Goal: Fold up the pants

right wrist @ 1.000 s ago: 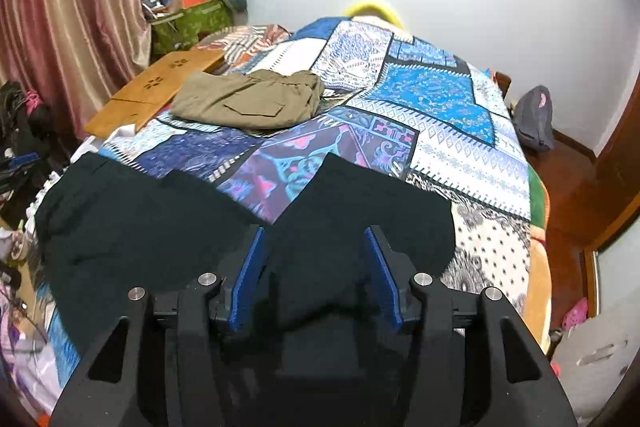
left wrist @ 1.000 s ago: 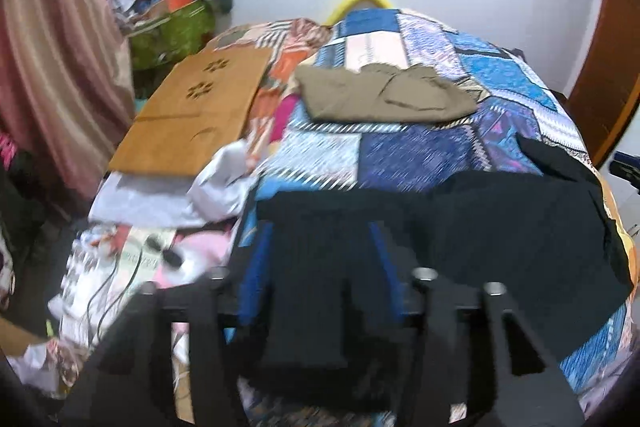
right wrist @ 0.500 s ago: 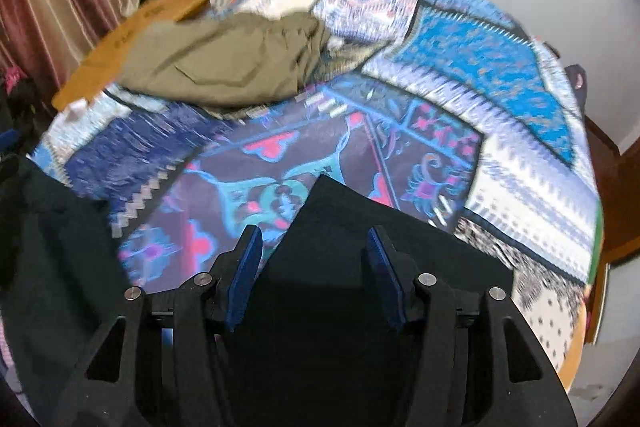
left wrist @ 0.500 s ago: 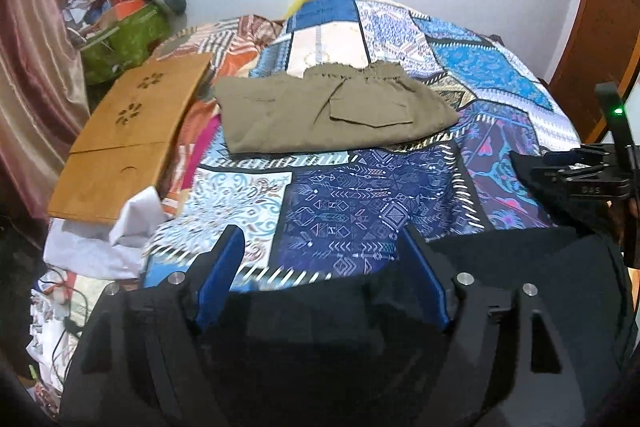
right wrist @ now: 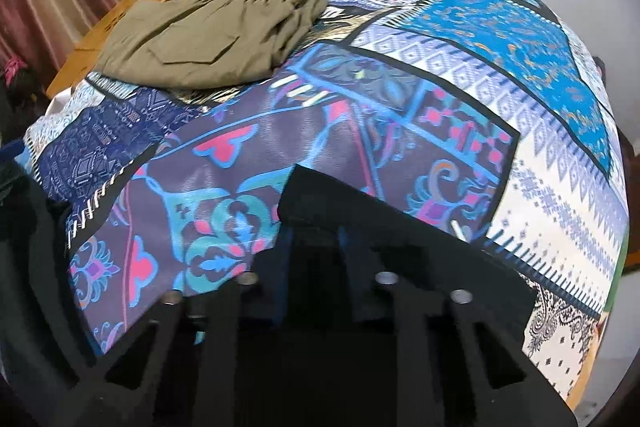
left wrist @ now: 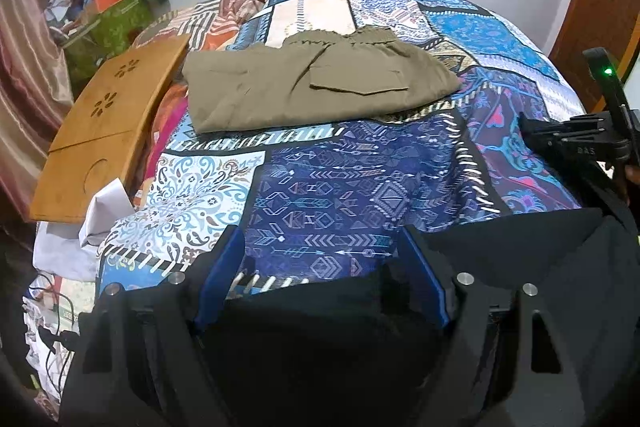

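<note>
The black pants (left wrist: 520, 259) are lying at the bed's (left wrist: 340, 187) near edge. The right gripper (right wrist: 314, 239) has narrowed, fingers now pinching a leg; the left gripper (left wrist: 320, 267) is staying spread over the cloth, so folding is beginning.

- Our left gripper (left wrist: 320, 267) has a black frame, blue finger pads (left wrist: 218, 279) and silver screws (left wrist: 465, 278).
- Our right gripper (right wrist: 314, 247) matches: black frame, blue fingers, silver screws (right wrist: 387, 277).
</note>
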Demonstrator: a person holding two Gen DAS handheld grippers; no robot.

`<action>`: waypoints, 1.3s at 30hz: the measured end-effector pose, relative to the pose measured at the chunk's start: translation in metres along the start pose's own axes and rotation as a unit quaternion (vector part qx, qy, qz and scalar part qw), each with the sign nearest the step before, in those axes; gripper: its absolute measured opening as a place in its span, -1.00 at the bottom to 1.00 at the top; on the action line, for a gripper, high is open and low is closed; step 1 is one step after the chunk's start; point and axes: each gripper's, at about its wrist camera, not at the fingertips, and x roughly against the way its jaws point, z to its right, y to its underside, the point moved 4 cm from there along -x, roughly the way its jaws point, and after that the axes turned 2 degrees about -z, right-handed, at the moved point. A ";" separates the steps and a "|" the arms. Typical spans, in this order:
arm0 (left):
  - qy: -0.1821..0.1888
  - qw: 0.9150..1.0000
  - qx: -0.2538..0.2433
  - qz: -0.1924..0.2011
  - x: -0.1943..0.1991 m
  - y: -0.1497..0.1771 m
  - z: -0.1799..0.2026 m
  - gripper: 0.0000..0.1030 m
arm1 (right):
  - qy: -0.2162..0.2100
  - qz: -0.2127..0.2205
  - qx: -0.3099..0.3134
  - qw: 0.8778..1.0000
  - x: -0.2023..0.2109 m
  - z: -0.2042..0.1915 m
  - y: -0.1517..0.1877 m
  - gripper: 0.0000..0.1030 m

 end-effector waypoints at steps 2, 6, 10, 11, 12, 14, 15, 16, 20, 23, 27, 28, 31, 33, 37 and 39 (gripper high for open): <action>0.002 1.000 -0.004 0.004 0.009 -0.001 0.006 0.52 | 0.000 0.006 -0.008 1.000 0.003 0.001 -0.001 -0.81; 0.008 1.000 -0.008 0.012 0.027 -0.003 0.017 0.52 | -0.003 0.048 -0.031 0.998 0.029 0.006 -0.001 -0.85; 0.011 0.999 -0.026 0.027 0.052 -0.003 0.036 0.52 | -0.007 0.110 -0.056 0.992 0.086 0.013 0.013 -0.86; 0.014 0.999 -0.030 0.029 0.057 -0.003 0.041 0.52 | -0.008 0.125 -0.060 0.990 0.103 0.015 0.018 -0.86; 0.017 0.999 -0.034 0.032 0.063 -0.003 0.047 0.52 | -0.007 0.138 -0.064 0.988 0.117 0.017 0.023 -0.86; 0.026 0.998 -0.045 0.039 0.077 -0.003 0.063 0.52 | -0.012 0.167 -0.075 0.983 0.151 0.023 0.036 -0.86; 0.029 0.998 -0.048 0.041 0.082 -0.002 0.069 0.53 | -0.008 0.180 -0.080 0.980 0.165 0.025 0.044 -0.86; 0.034 0.997 -0.051 0.042 0.087 -0.001 0.076 0.53 | -0.005 0.192 -0.084 0.978 0.180 0.027 0.054 -0.86; 0.051 0.996 -0.064 0.043 0.104 0.005 0.105 0.55 | 0.001 0.221 -0.108 0.969 0.220 0.037 0.087 -0.86; 0.058 0.994 -0.081 0.042 0.115 0.015 0.129 0.59 | 0.002 0.236 -0.137 0.962 0.236 0.048 0.122 -0.86; 0.077 0.992 -0.098 0.026 0.120 0.034 0.159 0.62 | -0.003 0.236 -0.182 0.954 0.237 0.063 0.174 -0.86; 0.084 0.991 -0.105 0.017 0.120 0.041 0.168 0.62 | -0.007 0.234 -0.193 0.953 0.235 0.066 0.185 -0.86; 0.095 0.988 -0.121 0.003 0.119 0.057 0.190 0.62 | -0.016 0.220 -0.232 0.947 0.221 0.077 0.225 -0.86; 0.103 0.986 -0.130 -0.006 0.118 0.068 0.203 0.62 | -0.025 0.208 -0.254 0.944 0.212 0.082 0.247 -0.86; 0.110 0.981 -0.159 -0.017 0.118 0.088 0.227 0.62 | -0.021 0.185 -0.266 0.946 0.194 0.079 0.275 -0.85; 0.113 0.979 -0.170 -0.021 0.118 0.096 0.236 0.62 | -0.023 0.180 -0.272 0.945 0.188 0.076 0.283 -0.78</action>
